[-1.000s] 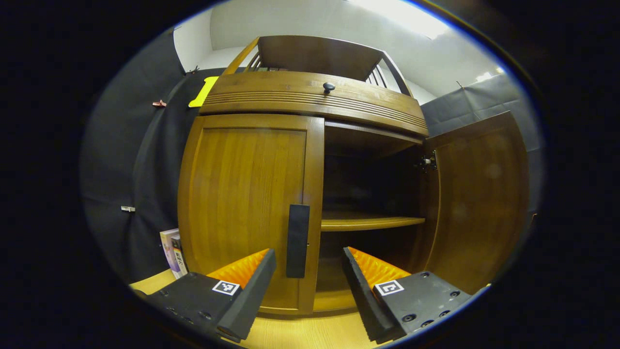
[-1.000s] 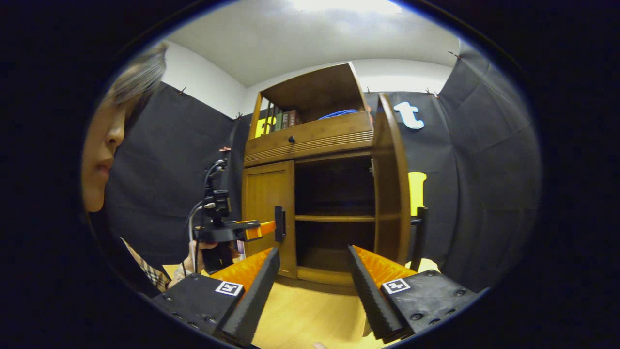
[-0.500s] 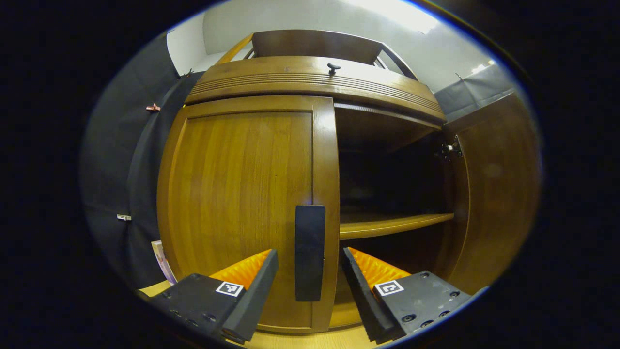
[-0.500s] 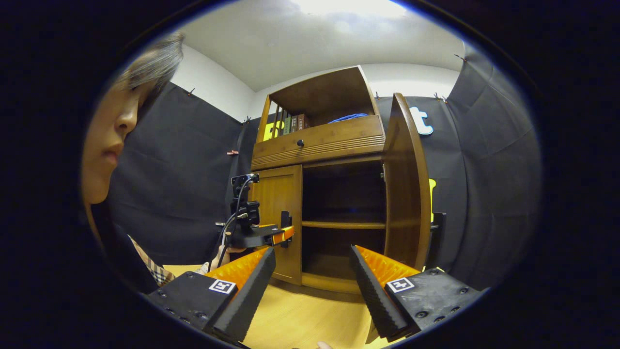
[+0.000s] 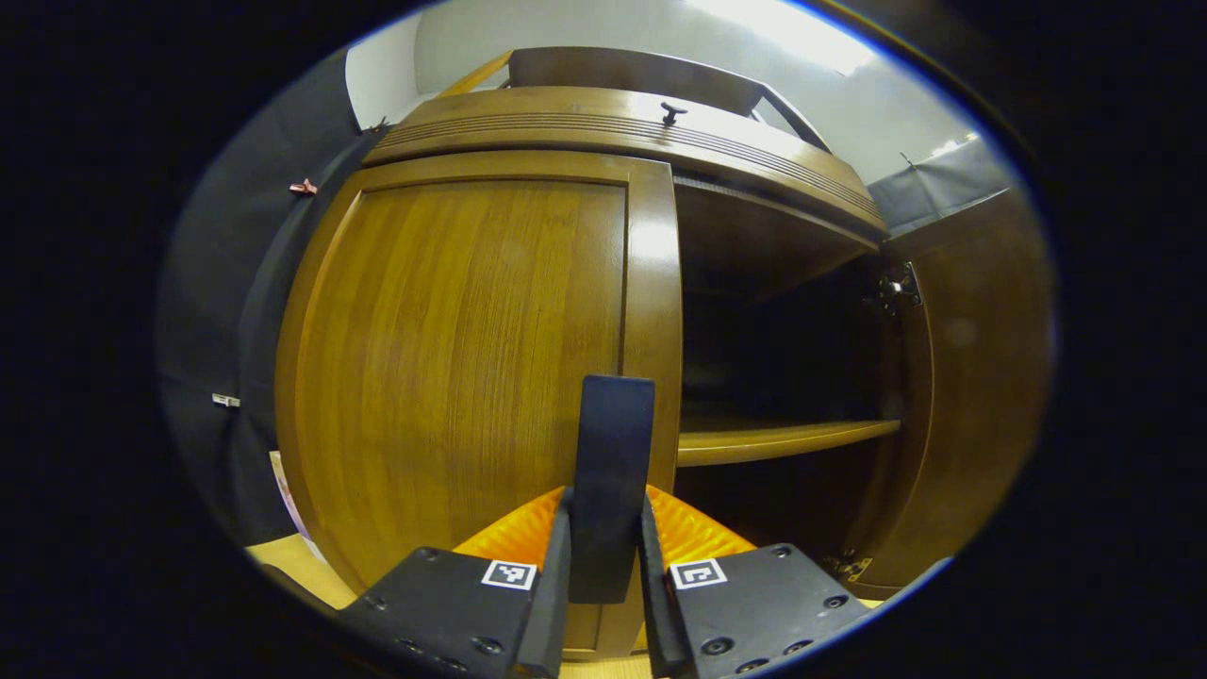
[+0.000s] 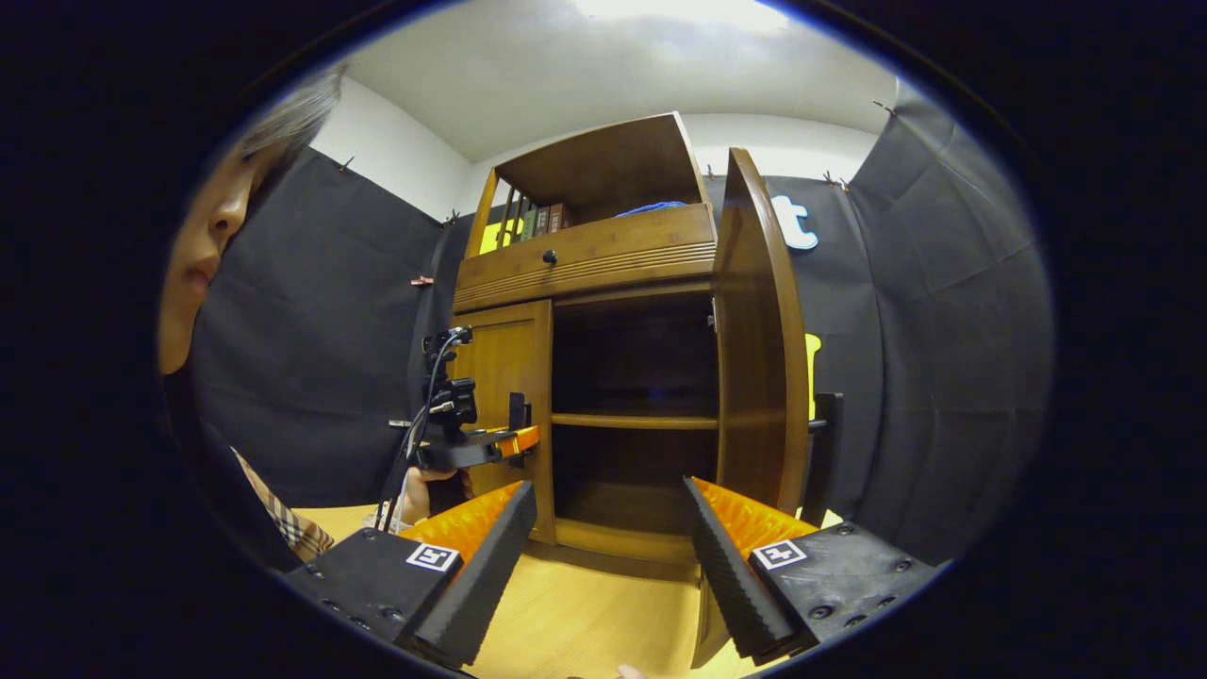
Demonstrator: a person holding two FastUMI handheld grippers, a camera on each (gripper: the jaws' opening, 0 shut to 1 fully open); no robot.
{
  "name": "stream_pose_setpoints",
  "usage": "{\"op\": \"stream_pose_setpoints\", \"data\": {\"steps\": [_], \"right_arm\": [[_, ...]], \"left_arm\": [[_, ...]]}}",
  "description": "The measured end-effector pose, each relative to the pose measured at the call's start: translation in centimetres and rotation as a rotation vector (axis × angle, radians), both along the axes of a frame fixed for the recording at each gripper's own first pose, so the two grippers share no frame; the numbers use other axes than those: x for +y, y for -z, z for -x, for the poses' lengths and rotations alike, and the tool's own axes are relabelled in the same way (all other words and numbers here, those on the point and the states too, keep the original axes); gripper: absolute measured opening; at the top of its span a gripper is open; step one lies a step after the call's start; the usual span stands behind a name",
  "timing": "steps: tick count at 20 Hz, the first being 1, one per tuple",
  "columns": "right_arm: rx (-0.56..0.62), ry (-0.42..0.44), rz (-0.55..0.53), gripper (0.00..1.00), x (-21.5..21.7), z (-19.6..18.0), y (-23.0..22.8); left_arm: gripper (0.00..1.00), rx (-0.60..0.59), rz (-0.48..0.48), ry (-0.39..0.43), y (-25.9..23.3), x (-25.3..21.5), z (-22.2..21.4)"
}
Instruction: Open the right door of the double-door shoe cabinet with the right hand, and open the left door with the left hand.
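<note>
My left claw (image 5: 603,566) pinches the dark handle (image 5: 613,481) of the closed left door (image 5: 453,358). My right claw (image 6: 603,556) gapes wide, holding nothing, before the open right door (image 6: 754,349).

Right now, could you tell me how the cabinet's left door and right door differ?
The left door is shut flush with the cabinet front; the right door stands swung wide open. The left gripper is shut on the left door's handle; the right gripper is open, holding nothing. Both doors are brown wood.
</note>
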State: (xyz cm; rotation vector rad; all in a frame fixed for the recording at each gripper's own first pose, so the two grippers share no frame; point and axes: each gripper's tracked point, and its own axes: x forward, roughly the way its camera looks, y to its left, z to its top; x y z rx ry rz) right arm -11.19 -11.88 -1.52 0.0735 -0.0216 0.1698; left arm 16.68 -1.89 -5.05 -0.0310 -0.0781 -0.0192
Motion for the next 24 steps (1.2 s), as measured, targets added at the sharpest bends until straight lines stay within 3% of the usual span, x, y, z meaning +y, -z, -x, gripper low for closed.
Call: {"op": "stream_pose_setpoints", "data": {"steps": [3,7,12,24], "right_arm": [[0.004,0.020,-0.017,0.99,-0.3,-0.1,0.1],[0.016,0.037,-0.025,0.95,-0.1,-0.3,0.2],[0.025,0.027,-0.020,0.99,1.5,-0.1,0.3],[0.011,-0.078,-0.006,0.97,7.0,0.0,0.6]], "left_arm": [[0.34,0.023,-0.024,-0.001,0.3,-0.1,0.1],[0.32,0.055,0.029,0.059,0.3,0.0,1.6],[0.32,0.082,0.035,0.117,0.0,0.4,5.3],[0.32,0.098,0.018,0.190,-0.5,4.0,14.4]]}}
